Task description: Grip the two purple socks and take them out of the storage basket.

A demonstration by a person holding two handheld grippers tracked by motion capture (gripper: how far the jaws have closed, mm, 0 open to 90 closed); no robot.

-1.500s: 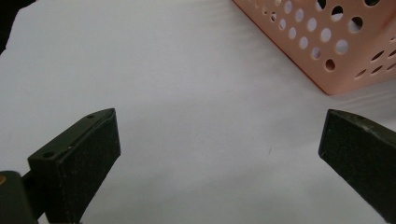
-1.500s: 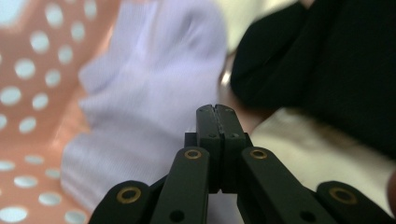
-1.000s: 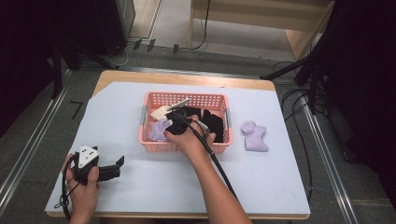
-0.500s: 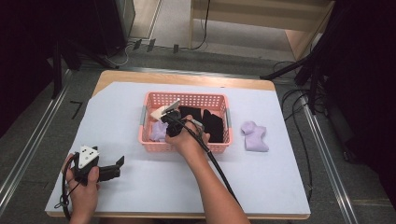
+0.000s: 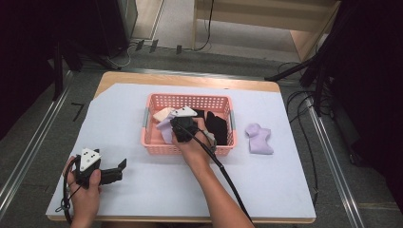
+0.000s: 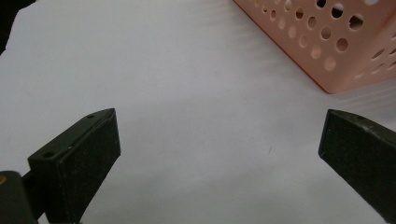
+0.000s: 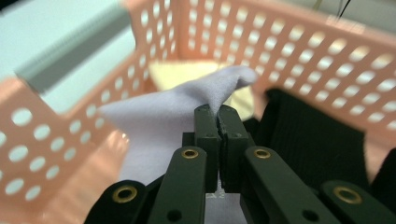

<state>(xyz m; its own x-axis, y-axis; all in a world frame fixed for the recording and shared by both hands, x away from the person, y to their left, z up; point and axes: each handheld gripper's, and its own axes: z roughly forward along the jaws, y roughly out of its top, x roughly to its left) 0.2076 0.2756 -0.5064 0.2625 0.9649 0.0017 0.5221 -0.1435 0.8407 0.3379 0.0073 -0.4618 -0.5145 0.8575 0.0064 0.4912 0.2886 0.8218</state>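
— How are the jaws of the right gripper (image 7: 218, 122) set?

— They are pressed together on a fold of the pale lilac, soft fabric sock (image 7: 163, 126); they have just been closing, and the cloth is pinched between the pads. From the pinch the sock is draped down and to the left of the jaws, inside the pink perforated plastic basket (image 7: 327, 60).

— And beyond the jaws?

— A cream cloth (image 7: 175, 74) is seen just behind the pinched fold, and black ribbed fabric (image 7: 308, 135) to the right. The basket wall must be cleared, so the coming lift is judged to go upward first.

— The other gripper?

— The left gripper (image 5: 119, 169) is held well apart from the basket, over the white sheet (image 6: 187, 93), jaws spread on nothing. A second lilac sock (image 5: 259, 138) lies outside, beyond the basket's far side from it, so the right hand is nearer.
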